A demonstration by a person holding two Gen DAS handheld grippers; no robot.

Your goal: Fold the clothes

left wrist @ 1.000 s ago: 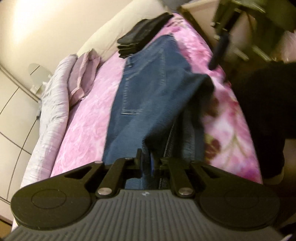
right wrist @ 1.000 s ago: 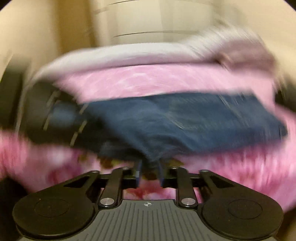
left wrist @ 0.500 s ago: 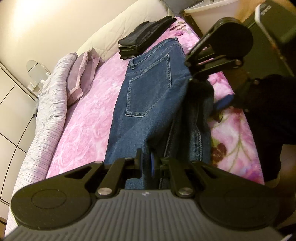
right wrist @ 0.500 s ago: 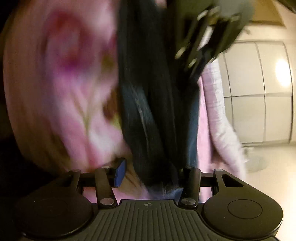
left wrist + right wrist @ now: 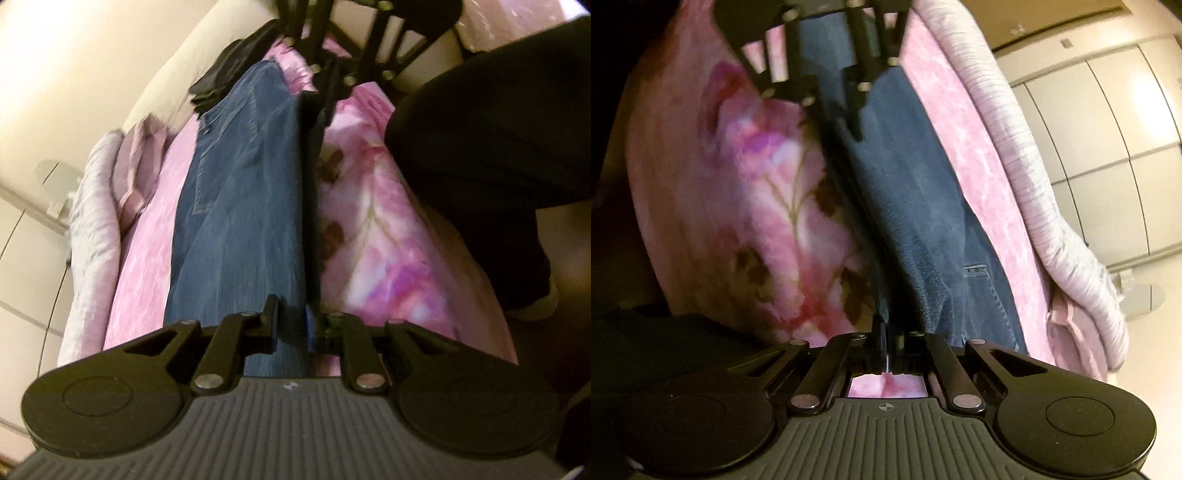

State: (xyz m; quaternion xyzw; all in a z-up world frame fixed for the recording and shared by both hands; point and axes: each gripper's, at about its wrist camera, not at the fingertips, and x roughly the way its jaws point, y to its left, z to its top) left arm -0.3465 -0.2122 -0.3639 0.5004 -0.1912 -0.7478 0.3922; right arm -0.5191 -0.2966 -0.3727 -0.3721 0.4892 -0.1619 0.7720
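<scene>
Gripping one pair of jeans (image 5: 240,221) (taut): two claws, left claw (image 5: 291,325) and right claw (image 5: 890,339).

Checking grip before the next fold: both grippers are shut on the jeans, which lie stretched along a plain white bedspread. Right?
Not quite. The bedspread is pink with a flower print, not plain white; both wrist views show it. The rest holds: the left gripper and the right gripper are each shut on the jeans, stretched between them.

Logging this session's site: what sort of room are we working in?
Most likely a bedroom: the jeans lie on a bed with a pink floral cover, a rolled quilt runs along its far edge, and wardrobe-style panelled doors stand beyond.
</scene>
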